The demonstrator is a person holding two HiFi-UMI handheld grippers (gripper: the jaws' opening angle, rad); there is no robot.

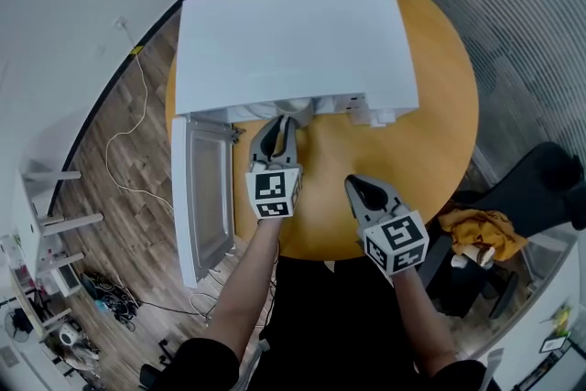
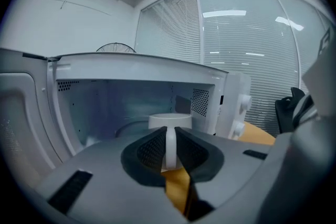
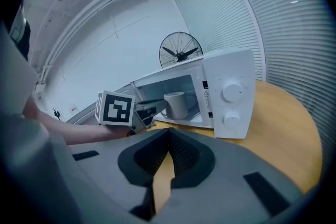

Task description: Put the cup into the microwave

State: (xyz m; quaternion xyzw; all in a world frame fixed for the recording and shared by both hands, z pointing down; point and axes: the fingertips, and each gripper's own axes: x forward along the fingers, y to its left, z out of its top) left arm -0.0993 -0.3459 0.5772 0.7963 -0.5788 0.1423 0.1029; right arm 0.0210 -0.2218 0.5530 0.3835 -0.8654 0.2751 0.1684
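A white microwave (image 1: 293, 32) stands on the round wooden table (image 1: 439, 105), its door (image 1: 206, 197) swung open to the left. In the right gripper view a white cup (image 3: 177, 105) is upright just inside the cavity of the microwave (image 3: 231, 92). My left gripper (image 1: 279, 122) reaches into the opening and is shut on the cup's handle (image 2: 170, 147); the cup's body (image 2: 170, 122) shows just beyond the jaws. Whether the cup rests on the cavity floor I cannot tell. My right gripper (image 1: 360, 188) hangs over the table's near edge, shut and empty, jaws touching.
The microwave's control knobs (image 3: 232, 93) are on its right front. A standing fan (image 3: 181, 50) is behind the table. A black chair (image 1: 540, 188) with a yellow cloth (image 1: 481, 229) stands to the right. Cables (image 1: 137, 169) lie on the wooden floor at left.
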